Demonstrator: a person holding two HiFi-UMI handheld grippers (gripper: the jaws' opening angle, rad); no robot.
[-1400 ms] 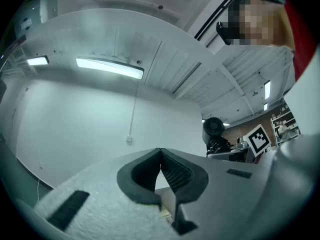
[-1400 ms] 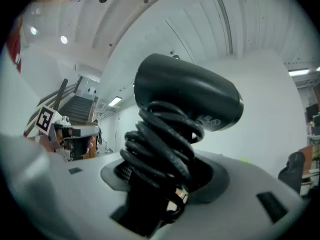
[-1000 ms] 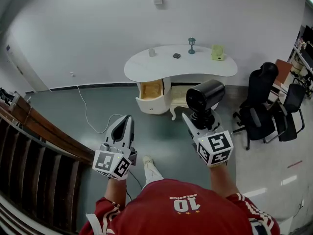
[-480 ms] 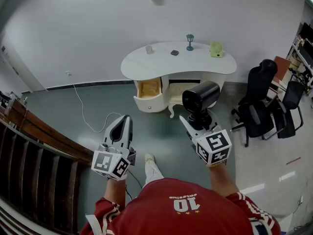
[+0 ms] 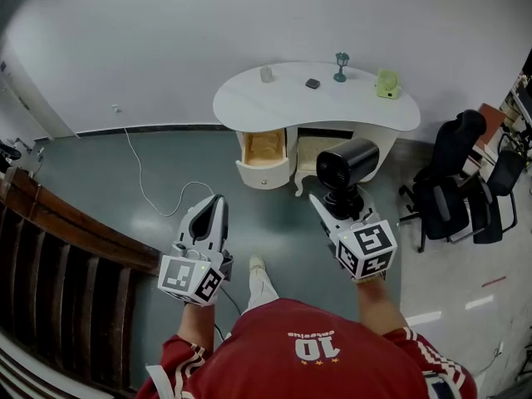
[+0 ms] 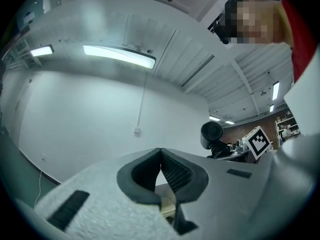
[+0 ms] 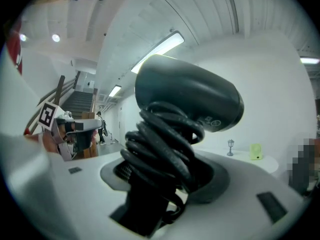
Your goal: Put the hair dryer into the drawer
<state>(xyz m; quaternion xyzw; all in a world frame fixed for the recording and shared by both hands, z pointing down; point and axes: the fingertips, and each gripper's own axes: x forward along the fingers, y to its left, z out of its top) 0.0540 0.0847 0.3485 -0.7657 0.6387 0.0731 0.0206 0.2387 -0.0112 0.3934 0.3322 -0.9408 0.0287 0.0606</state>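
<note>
A black hair dryer [image 5: 347, 164] stands upright in my right gripper [image 5: 337, 209], which is shut on its handle. In the right gripper view the hair dryer [image 7: 187, 100] fills the middle, its black cord [image 7: 159, 151] coiled round the handle between the jaws of the right gripper [image 7: 165, 184]. My left gripper [image 5: 218, 203] is held at the same height to the left, shut and empty; in the left gripper view its pads [image 6: 172, 173] meet with nothing between them. Ahead stands a white curved desk [image 5: 249, 98] with an open drawer [image 5: 264, 149], its wooden inside showing.
On the desk are a small lamp [image 5: 342, 65], a green object [image 5: 386, 83], a dark item [image 5: 312, 83] and a white cup [image 5: 266, 74]. Black office chairs [image 5: 455, 181] stand at the right. A wooden stair rail [image 5: 66, 248] runs along the left. A cable [image 5: 140, 181] lies on the grey floor.
Both grippers have travelled forward together toward the desk, the hair dryer still in the right one. The desk and its open drawer now sit a little nearer and more central.
</note>
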